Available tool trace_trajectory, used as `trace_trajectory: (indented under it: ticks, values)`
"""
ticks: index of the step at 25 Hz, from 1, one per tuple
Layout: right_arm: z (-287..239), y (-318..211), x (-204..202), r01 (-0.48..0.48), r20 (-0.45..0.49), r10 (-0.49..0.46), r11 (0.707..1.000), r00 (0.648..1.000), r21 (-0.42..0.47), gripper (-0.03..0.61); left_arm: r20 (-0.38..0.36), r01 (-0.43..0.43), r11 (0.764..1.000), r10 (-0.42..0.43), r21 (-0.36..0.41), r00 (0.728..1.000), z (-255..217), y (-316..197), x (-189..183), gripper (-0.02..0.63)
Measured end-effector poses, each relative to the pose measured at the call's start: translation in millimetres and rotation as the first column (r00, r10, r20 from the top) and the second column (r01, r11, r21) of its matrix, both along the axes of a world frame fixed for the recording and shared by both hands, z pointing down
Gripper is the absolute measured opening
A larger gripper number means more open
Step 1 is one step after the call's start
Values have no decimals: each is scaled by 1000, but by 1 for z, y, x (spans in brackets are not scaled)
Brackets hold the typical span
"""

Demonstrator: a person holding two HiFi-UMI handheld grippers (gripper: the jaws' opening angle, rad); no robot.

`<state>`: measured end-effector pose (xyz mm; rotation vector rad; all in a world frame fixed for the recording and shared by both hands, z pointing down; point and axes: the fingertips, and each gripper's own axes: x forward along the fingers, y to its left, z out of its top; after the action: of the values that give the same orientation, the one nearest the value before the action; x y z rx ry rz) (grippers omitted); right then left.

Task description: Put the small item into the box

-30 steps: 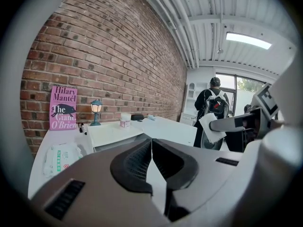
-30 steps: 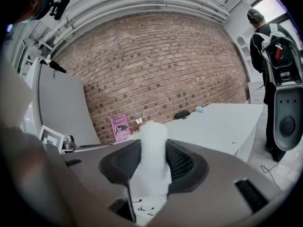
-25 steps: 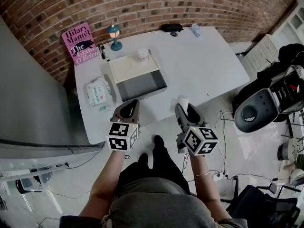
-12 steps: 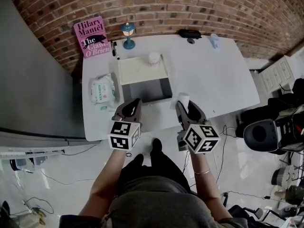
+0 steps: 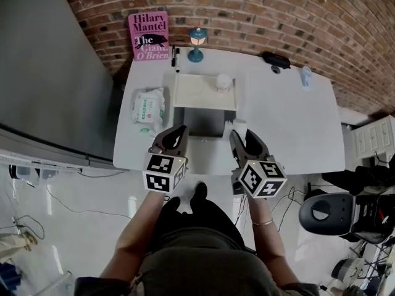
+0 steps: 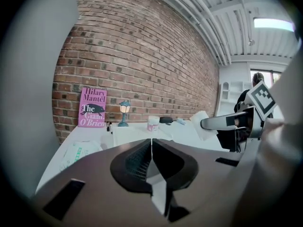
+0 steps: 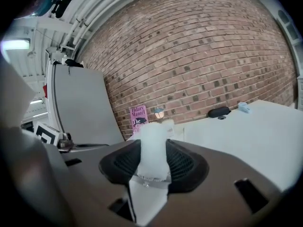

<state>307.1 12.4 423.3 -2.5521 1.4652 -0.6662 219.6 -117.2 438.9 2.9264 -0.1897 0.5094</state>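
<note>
The small item (image 5: 239, 127) is a pale white roll, and my right gripper (image 5: 241, 135) is shut on it over the table's near edge, just right of the box. In the right gripper view the white item (image 7: 154, 148) stands up between the pads. The box (image 5: 200, 121) has a grey inside and a white lid (image 5: 203, 91) folded back; it lies in the middle of the white table (image 5: 290, 128). My left gripper (image 5: 178, 133) hangs at the box's near left corner. Its jaws are shut with nothing between them (image 6: 150, 143).
A wipes packet (image 5: 148, 108) lies left of the box. At the back against the brick wall stand a pink book (image 5: 150, 36) and a small blue lamp (image 5: 196, 44). A white jar (image 5: 224, 82) sits by the lid, with a black object (image 5: 274, 58) and a pale blue thing (image 5: 307, 76) to the right.
The head view has swung, so the table now sits squarer and more central in the frame. Both grippers keep the same pose, the right one still holding the white item.
</note>
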Motion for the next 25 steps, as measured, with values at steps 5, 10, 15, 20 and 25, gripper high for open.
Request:
trace_trajectory:
  ticks: [5, 10, 15, 20, 25]
  values:
    - [5, -22, 2, 90, 0, -90, 996, 996, -14, 166, 2, 84, 996, -84, -1, 996, 2, -12, -12, 26]
    - [8, -44, 0, 180, -15, -180, 983, 983, -34, 166, 1, 170, 985, -170, -2, 985, 4, -27, -27, 26]
    - [15, -58, -2, 239, -19, -241, 969, 970, -62, 166, 7, 229, 973, -229, -9, 973, 10, -35, -38, 26]
    - [21, -69, 0, 295, -21, -298, 951, 954, -98, 166, 11, 279, 960, -279, -18, 960, 12, -41, -45, 26]
    - [27, -81, -2, 358, -30, -364, 924, 931, -134, 166, 6, 319, 948, -319, -18, 948, 12, -45, -51, 26]
